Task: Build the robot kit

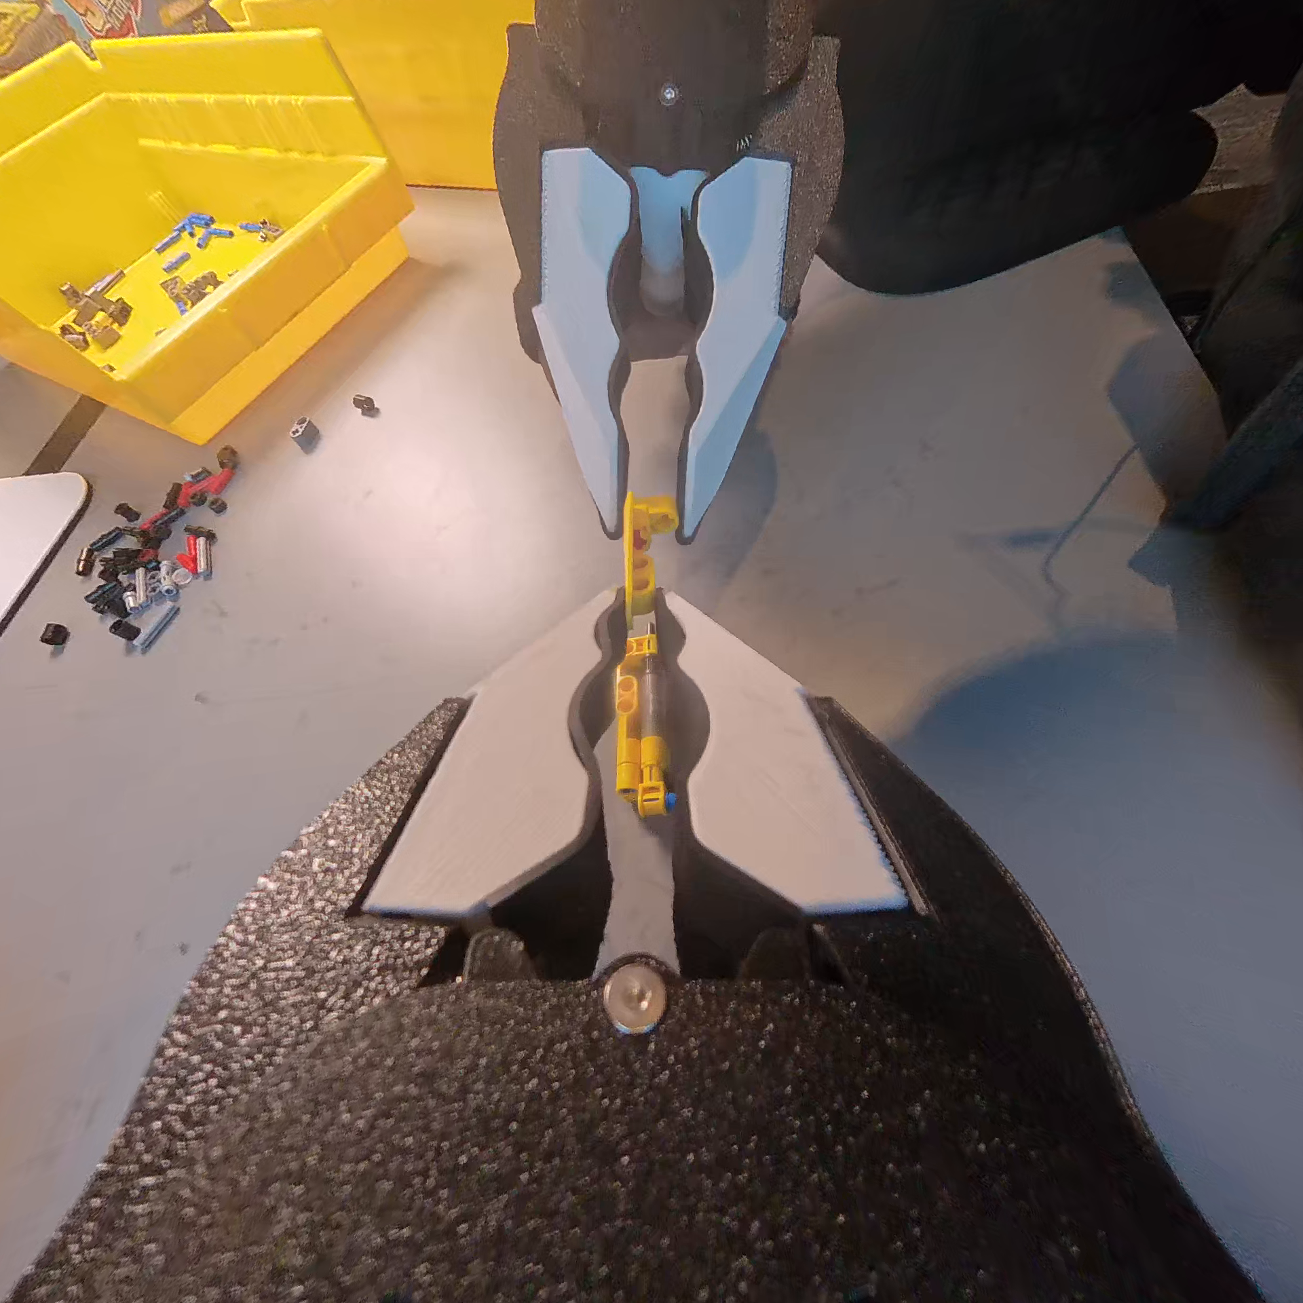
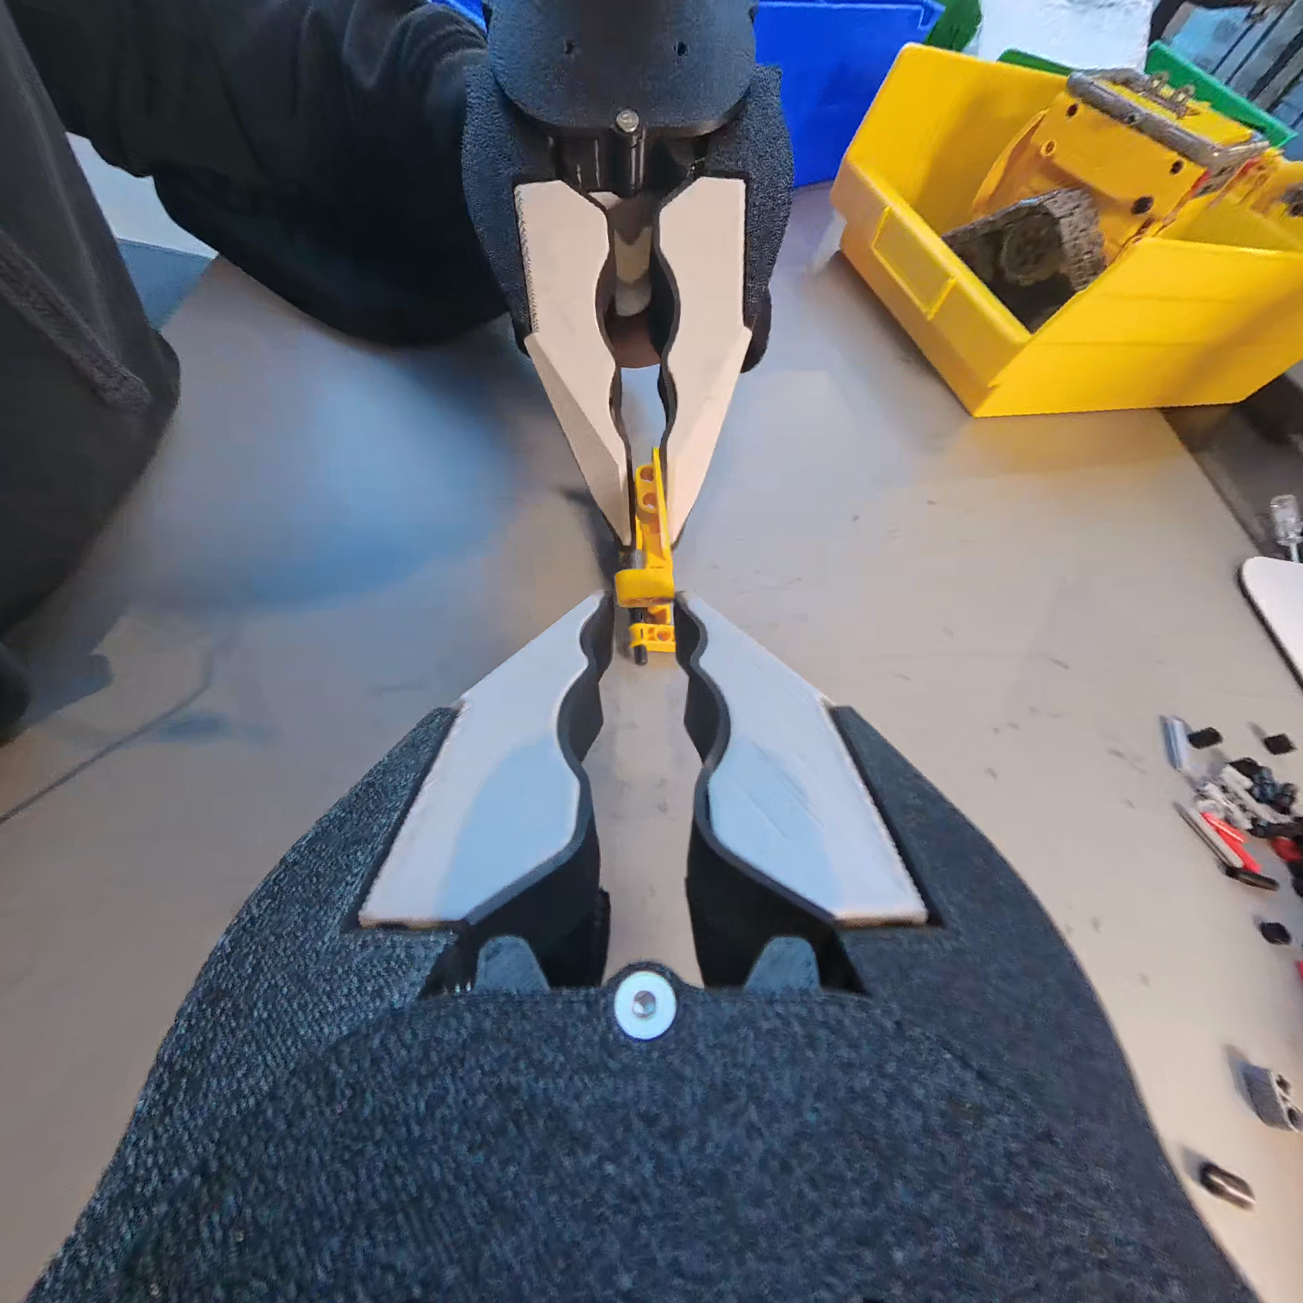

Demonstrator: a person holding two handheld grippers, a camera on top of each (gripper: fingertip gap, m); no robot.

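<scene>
Left gripper [image 1: 638, 599] clamps narrow on yellow plastic building-toy beam assembly with black rod [image 1: 640, 712], held above grey counter [image 1: 352, 705]. Right gripper [image 2: 643, 599], facing it tip to tip, pinches far end of same assembly, jaws a little apart. Left view: yellow plastic bin with small blue and black pieces [image 1: 176, 233] far left, loose pile of black, red and grey pieces [image 1: 151, 543] near it.

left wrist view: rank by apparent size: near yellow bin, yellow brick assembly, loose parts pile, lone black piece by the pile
1. near yellow bin
2. yellow brick assembly, nearer the camera
3. loose parts pile, similar extent to 2, so unsure
4. lone black piece
</scene>
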